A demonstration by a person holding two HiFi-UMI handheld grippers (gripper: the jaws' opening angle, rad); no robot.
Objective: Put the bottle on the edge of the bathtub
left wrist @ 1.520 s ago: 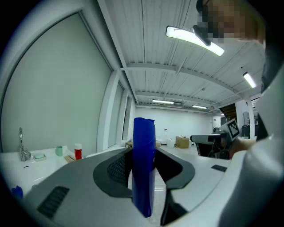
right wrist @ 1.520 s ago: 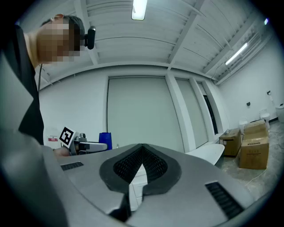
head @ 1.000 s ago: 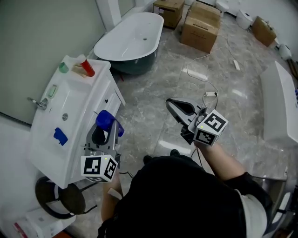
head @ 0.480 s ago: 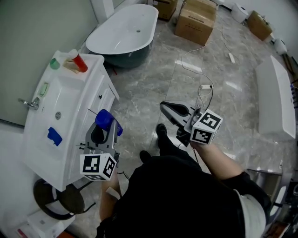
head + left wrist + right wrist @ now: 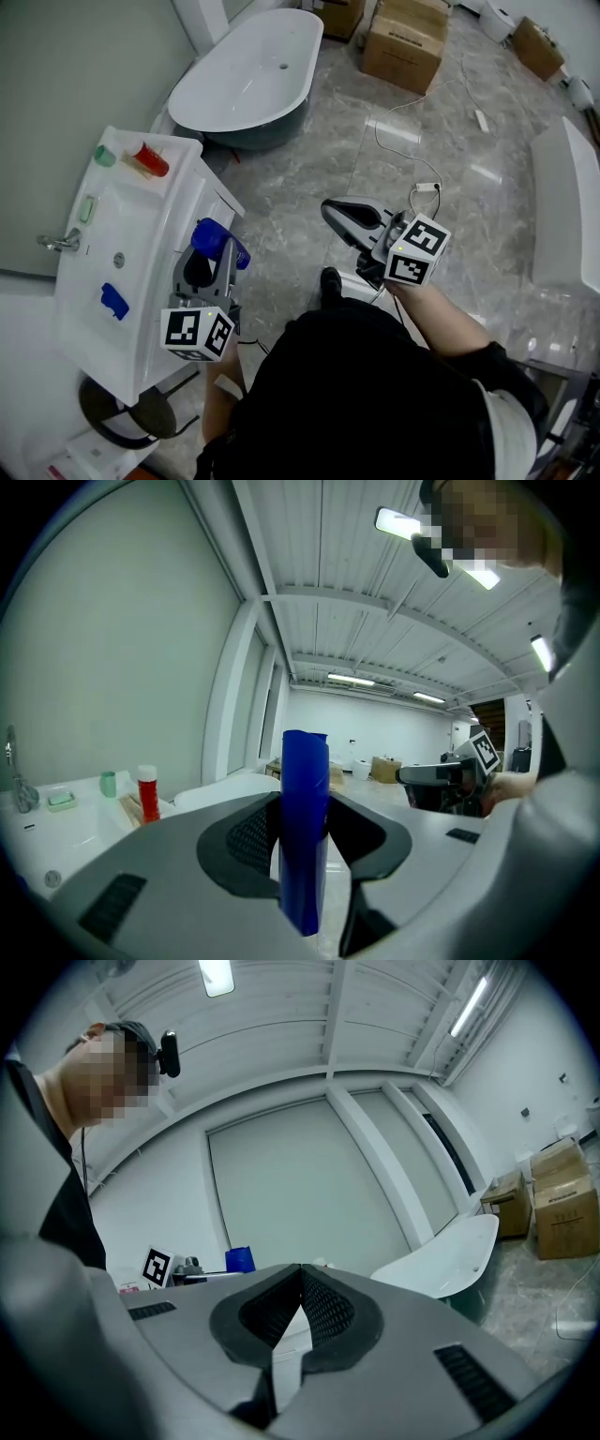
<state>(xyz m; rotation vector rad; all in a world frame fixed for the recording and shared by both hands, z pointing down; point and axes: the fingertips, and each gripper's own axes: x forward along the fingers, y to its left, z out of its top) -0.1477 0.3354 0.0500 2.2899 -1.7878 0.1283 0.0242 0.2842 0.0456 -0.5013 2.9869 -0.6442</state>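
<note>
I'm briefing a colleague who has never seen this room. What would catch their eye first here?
First comes the bright blue bottle, clamped upright in the left gripper beside the white washbasin at the left. Next is the big white bathtub, standing on the grey floor at the top of the head view, with cardboard boxes beyond it. The right gripper hangs shut and empty over the floor.

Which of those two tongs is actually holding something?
The person's left tongs: they grip a blue bottle that stands upright between them. The right tongs are shut with nothing between them.
</note>
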